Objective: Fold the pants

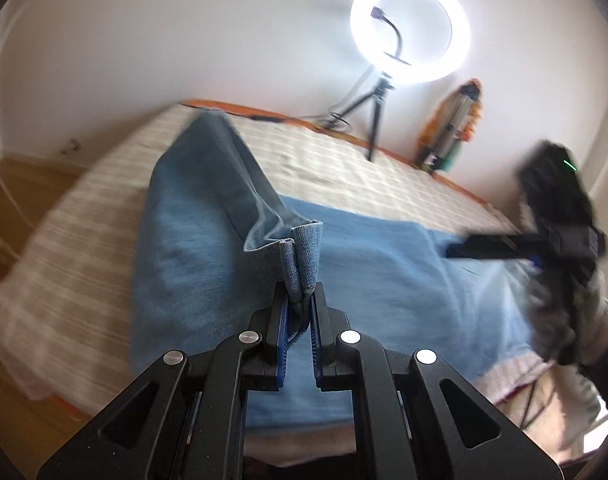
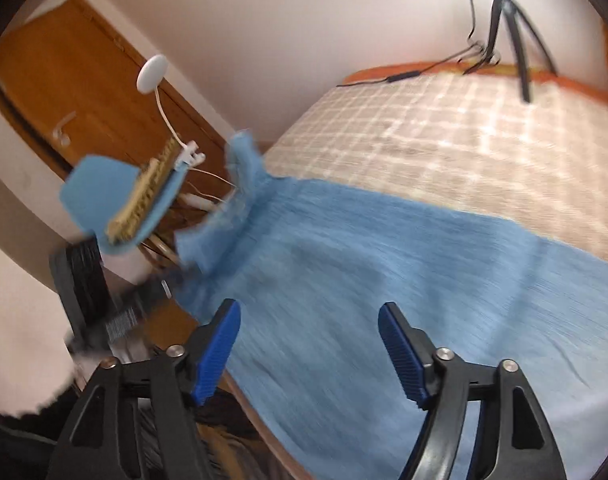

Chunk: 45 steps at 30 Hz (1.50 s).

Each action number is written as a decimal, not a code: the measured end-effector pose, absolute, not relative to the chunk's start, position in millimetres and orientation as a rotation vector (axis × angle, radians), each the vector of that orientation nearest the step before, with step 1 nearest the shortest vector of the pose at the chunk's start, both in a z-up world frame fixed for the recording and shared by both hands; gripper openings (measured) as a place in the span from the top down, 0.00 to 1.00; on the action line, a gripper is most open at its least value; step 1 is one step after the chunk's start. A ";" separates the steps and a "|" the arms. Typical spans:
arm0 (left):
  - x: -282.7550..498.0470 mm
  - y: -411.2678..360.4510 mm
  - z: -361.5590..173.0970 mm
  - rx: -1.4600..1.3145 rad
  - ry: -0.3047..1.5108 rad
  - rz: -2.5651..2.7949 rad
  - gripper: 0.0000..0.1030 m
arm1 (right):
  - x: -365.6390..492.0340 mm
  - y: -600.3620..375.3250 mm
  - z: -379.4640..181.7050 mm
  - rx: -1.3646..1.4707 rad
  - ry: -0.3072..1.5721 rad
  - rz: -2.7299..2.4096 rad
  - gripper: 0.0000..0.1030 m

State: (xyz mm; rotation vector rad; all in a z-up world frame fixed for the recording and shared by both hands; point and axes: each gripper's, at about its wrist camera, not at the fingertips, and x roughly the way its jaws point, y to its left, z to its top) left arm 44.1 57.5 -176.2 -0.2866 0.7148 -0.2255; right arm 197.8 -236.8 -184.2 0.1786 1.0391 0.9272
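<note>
Light blue pants (image 1: 207,260) lie spread on a bed with a beige checked cover (image 1: 344,160). My left gripper (image 1: 299,300) is shut on a bunched hem of the pants (image 1: 304,248), and a ridge of cloth rises from the bed up to it. My right gripper (image 2: 308,320) is open above the flat part of the pants (image 2: 384,280), with nothing between its blue pads (image 2: 217,352). In the left wrist view one of its fingers (image 1: 488,246) shows blurred at the right, over the cloth, held by a gloved hand (image 1: 584,320).
A lit ring light (image 1: 410,28) on a tripod (image 1: 378,120) stands at the bed's far edge, its cable (image 2: 404,76) trailing along it. A colourful object (image 1: 456,124) leans on the wall. A wooden door (image 2: 63,92) and a hanging blue and beige item (image 2: 119,200) are at the left.
</note>
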 end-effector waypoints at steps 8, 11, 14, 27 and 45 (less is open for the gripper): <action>37.7 56.6 -166.2 -0.380 0.689 -0.266 0.92 | 252.6 -176.2 -211.3 0.402 1.209 0.983 0.26; 35.1 55.1 -159.4 -0.365 0.676 -0.275 0.92 | 264.2 -153.8 -221.0 0.443 1.249 1.002 0.26; 29.1 53.3 -155.7 -0.365 0.678 -0.294 0.92 | 276.6 -133.6 -229.4 0.493 1.281 1.020 0.26; 25.6 12.8 -149.2 -0.286 0.718 -0.401 0.92 | 281.7 -120.2 -190.5 0.255 1.124 0.857 0.93; 49.3 -165.7 -131.5 -0.191 0.749 -0.760 0.92 | 244.5 -324.2 -94.8 0.122 0.899 0.547 0.96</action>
